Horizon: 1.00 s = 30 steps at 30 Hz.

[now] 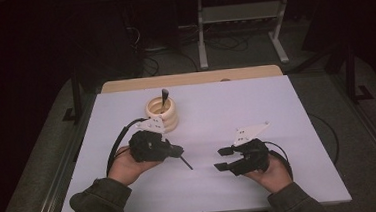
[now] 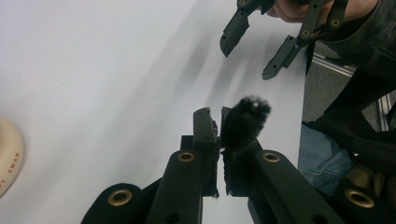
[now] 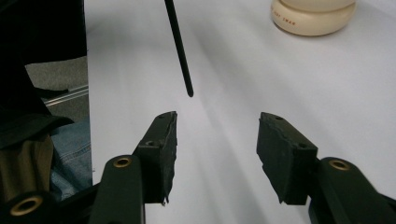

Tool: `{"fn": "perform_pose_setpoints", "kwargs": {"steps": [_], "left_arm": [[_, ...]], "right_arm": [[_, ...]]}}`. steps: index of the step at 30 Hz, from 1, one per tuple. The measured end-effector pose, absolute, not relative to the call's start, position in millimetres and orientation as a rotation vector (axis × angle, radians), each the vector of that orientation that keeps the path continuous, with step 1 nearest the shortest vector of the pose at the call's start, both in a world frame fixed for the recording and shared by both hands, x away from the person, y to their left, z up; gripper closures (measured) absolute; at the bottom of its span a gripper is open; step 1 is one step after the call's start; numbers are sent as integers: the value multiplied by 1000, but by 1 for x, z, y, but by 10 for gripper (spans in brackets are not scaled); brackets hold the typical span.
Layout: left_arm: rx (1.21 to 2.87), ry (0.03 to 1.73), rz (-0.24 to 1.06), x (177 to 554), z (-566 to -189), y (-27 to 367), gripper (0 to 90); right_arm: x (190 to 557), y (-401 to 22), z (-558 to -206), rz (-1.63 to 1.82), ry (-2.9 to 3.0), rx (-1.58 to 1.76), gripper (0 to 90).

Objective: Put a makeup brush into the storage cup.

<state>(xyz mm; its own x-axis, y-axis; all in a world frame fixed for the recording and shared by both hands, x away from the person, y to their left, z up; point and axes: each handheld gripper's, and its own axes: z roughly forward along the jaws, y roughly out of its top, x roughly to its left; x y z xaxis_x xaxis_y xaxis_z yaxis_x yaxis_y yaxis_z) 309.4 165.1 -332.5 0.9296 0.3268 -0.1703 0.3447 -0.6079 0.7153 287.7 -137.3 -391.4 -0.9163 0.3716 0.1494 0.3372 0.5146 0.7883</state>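
Covering the surface is a white sheet; a cream ringed holder stands far-left. Left gripper, jaws pinching a thin black brush, holds it aloft: light, stiff-handled, soft-bristled, best gripped mid-handle. Right gripper jaws spread, empty.

White tabletop, wood edge strip along far side. Grey carpet floor around it. Metal table frame beyond, cables on floor beneath. Dark background. Blue jeans at tabletop near edge.
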Motion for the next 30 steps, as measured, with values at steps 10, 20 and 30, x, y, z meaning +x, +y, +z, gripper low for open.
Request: {"fn": "perform_pose_setpoints", "kwargs": {"steps": [10,20,30], "left_arm": [[2271,494,-7,318,-328,171,850],[2278,523,-17,329,-324,175,850],[2288,535,6,339,-317,181,850]], "right_arm": [[291,-148,-392,1384,2662,686,403],[296,-164,-390,1388,2616,753,366],[297,-174,-394,1372,2597,811,333]]}}
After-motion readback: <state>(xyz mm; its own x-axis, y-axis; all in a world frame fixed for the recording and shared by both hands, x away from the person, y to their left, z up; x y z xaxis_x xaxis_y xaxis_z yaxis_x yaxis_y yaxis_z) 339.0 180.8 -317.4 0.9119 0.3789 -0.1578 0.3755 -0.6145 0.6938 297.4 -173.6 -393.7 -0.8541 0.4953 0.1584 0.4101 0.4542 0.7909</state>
